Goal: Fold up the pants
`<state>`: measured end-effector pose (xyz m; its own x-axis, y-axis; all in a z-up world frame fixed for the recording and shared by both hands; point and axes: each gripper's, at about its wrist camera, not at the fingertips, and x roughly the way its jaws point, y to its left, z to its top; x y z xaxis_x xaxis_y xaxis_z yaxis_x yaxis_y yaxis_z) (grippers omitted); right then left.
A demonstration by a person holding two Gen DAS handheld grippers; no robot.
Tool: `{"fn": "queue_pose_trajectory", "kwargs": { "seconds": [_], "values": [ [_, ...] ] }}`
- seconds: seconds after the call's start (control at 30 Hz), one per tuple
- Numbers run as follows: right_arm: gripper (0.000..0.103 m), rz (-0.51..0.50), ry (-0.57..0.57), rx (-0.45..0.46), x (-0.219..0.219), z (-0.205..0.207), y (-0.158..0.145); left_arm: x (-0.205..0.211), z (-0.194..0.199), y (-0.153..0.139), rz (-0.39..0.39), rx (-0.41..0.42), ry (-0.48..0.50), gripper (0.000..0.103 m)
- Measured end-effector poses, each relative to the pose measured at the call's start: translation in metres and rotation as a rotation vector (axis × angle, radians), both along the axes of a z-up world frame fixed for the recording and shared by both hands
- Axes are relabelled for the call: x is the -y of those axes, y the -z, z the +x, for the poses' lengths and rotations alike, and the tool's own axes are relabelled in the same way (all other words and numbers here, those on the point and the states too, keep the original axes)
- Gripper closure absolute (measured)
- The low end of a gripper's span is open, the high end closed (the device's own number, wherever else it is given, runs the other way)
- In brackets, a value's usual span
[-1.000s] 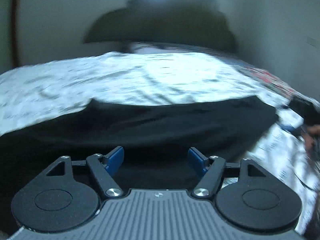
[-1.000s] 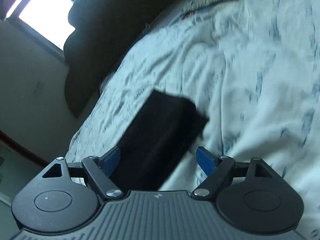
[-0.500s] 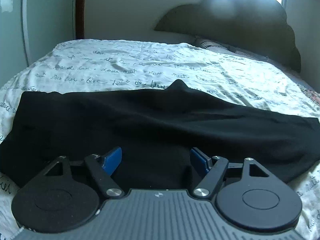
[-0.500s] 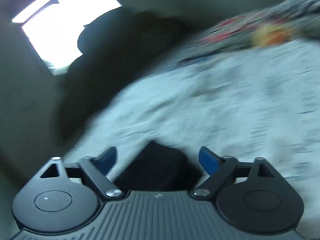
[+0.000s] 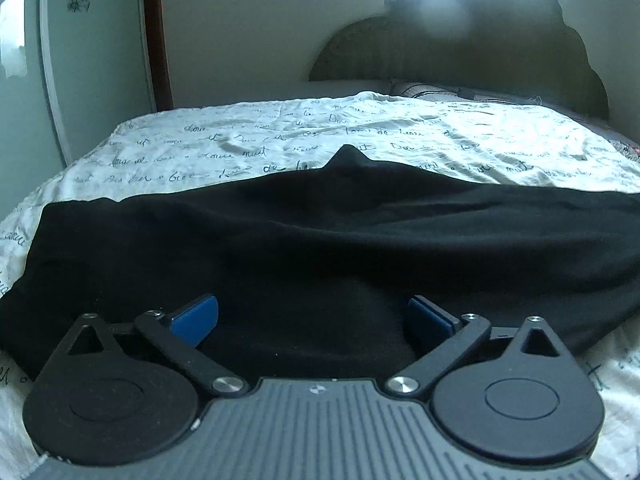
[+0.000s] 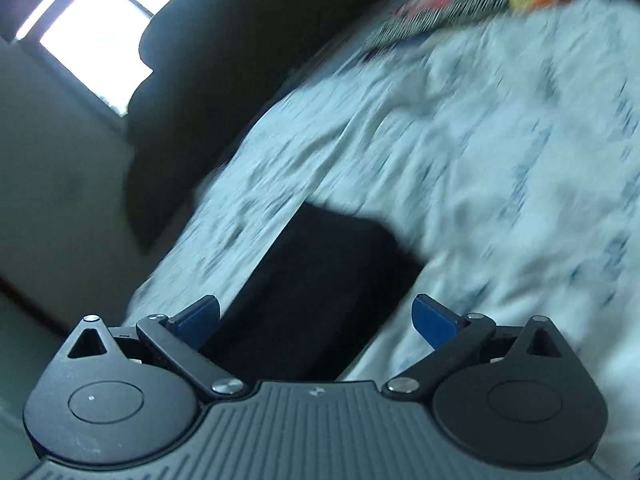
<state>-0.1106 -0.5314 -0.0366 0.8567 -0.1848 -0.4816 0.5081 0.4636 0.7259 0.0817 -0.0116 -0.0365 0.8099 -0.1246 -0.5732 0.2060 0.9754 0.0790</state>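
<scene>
Pants (image 5: 320, 240) flat on bedsheet (image 5: 280, 140); left gripper (image 5: 314, 316) and right gripper (image 6: 316, 316) just opened wide, gripping nothing.

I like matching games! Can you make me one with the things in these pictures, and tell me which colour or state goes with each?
Things:
1. pants
2. bed sheet
3. fingertips of the left gripper
4. headboard

Descriptions:
a. blue, standing wide apart
b. white with dark handwriting
c. dark, with a wavy top, against the wall
d. black, spread across the bed

Pairs: 1-d, 2-b, 3-a, 4-c
</scene>
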Motion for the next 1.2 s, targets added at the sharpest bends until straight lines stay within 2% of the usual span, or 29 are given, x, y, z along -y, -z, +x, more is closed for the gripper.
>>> {"fn": "queue_pose_trajectory", "kwargs": {
  "seconds": [0.07,0.13,0.2,0.23,0.27,0.3,0.33,0.37,0.4,0.47,0.5,0.6,0.67,0.73,0.77,0.87,0.93,0.97,1.0,1.07,1.1,1.17,1.2],
  "values": [
    [0.000,-0.065,-0.144,0.043,-0.014,0.008,-0.004,0.000,0.001,0.001,0.004,0.002,0.001,0.000],
    [0.000,-0.257,-0.289,0.000,-0.041,0.026,-0.018,-0.001,0.002,0.002,0.000,-0.001,0.002,0.000],
    [0.000,-0.565,-0.377,-0.121,-0.079,0.046,-0.033,-0.002,0.002,0.003,-0.004,-0.002,0.002,0.000],
    [0.000,-0.711,-0.385,-0.202,-0.094,0.056,-0.035,-0.002,0.002,0.003,-0.005,-0.002,0.002,0.000],
    [0.000,-0.797,-0.380,-0.275,-0.102,0.063,-0.031,-0.002,0.002,0.003,-0.004,-0.003,0.003,0.000],
    [0.000,-0.840,-0.392,-0.339,-0.104,0.071,-0.025,-0.001,0.002,0.003,-0.001,-0.003,0.003,0.000],
    [0.000,-0.828,-0.437,-0.393,-0.100,0.077,-0.015,-0.002,0.002,0.003,0.000,-0.003,0.004,0.000],
    [0.000,-0.768,-0.508,-0.432,-0.091,0.084,-0.003,-0.001,0.002,0.003,0.001,-0.002,0.004,0.000],
    [0.000,-0.687,-0.552,-0.421,-0.079,0.085,0.005,-0.001,0.002,0.003,0.000,-0.003,0.004,0.000],
    [0.000,-0.583,-0.549,-0.352,-0.055,0.070,0.000,-0.001,0.002,0.004,-0.001,-0.005,0.003,0.000],
    [0.000,-0.560,-0.536,-0.341,-0.045,0.061,-0.004,-0.001,0.002,0.004,-0.001,-0.006,0.003,0.000],
    [0.000,-0.504,-0.338,-0.264,-0.021,0.026,-0.019,-0.001,0.002,0.004,-0.002,-0.008,0.003,0.000],
    [0.000,-0.337,-0.256,-0.150,0.014,0.010,-0.018,-0.001,0.003,0.004,-0.001,-0.008,0.002,0.000],
    [0.000,-0.210,-0.283,-0.052,0.036,0.010,-0.011,-0.001,0.003,0.004,-0.002,-0.008,0.002,0.000],
    [0.000,-0.183,-0.307,-0.025,0.044,0.013,-0.009,-0.001,0.003,0.004,-0.002,-0.008,0.002,0.000],
    [0.000,-0.166,-0.301,-0.022,0.053,0.031,-0.007,-0.001,0.003,0.004,-0.002,-0.008,0.002,0.000],
    [0.000,-0.107,-0.277,-0.024,0.056,0.037,-0.009,-0.001,0.003,0.004,-0.002,-0.008,0.002,0.000],
    [0.000,-0.092,-0.275,0.018,0.056,0.035,-0.012,-0.001,0.003,0.004,-0.002,-0.009,0.002,0.000],
    [0.000,-0.103,-0.274,0.103,0.053,0.029,-0.020,0.000,0.003,0.004,-0.002,-0.009,0.003,0.000],
    [0.000,-0.160,-0.180,0.238,0.047,0.008,-0.036,0.000,0.003,0.005,-0.002,-0.009,0.002,0.000],
    [0.000,-0.186,-0.112,0.250,0.043,0.000,-0.042,0.000,0.003,0.004,-0.002,-0.008,0.002,0.000],
    [0.000,-0.224,-0.064,0.128,0.040,0.001,-0.048,0.000,0.003,0.005,-0.003,-0.008,0.002,0.000],
    [0.000,-0.236,-0.107,0.075,0.038,0.010,-0.047,0.000,0.003,0.005,-0.003,-0.008,0.002,0.000]
  ]
}}
